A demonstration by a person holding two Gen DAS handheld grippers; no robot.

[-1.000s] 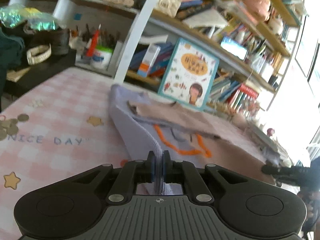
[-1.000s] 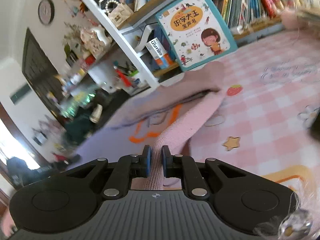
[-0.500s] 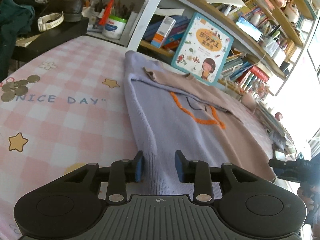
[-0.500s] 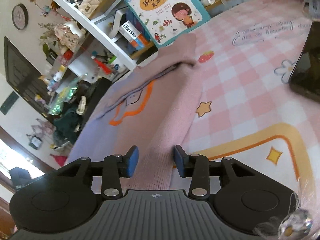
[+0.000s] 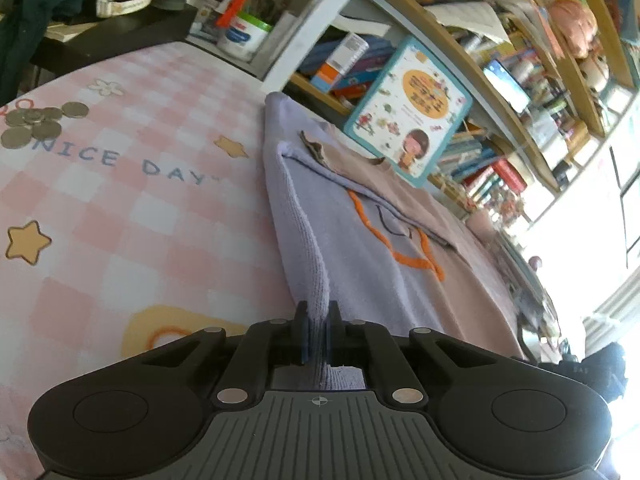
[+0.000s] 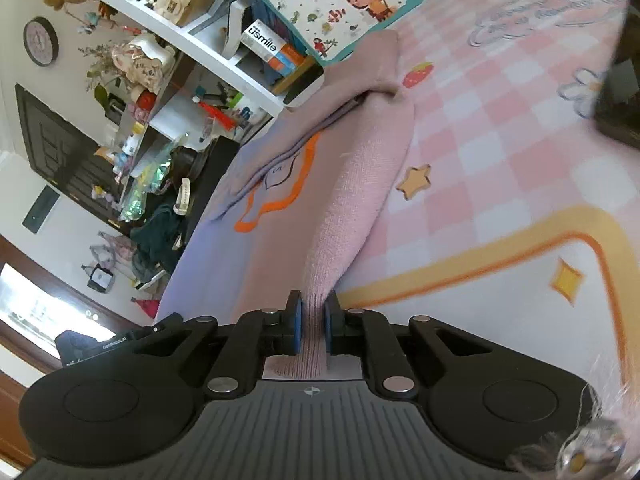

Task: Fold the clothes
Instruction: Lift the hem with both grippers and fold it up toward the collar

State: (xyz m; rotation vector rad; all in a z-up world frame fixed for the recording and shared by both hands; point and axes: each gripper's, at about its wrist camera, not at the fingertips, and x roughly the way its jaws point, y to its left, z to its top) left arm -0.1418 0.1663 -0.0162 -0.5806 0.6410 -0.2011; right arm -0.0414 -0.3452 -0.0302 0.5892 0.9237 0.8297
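The lilac-and-pink knitted sweater with an orange outline motif (image 5: pixel 372 248) is spread at frame centre on the pink checked tablecloth (image 5: pixel 120 208). Its near hem is pinched by the left gripper (image 5: pixel 318 334) and the right gripper (image 6: pixel 312 326), both clamped on fabric. A lift-and-carry toward the collar (top of frame) seems called for. Half a second ago both were parted.

Lilac-pink sweater (image 5: pixel 372 264) (orange outline) — checked cloth (image 5: pixel 120 208)
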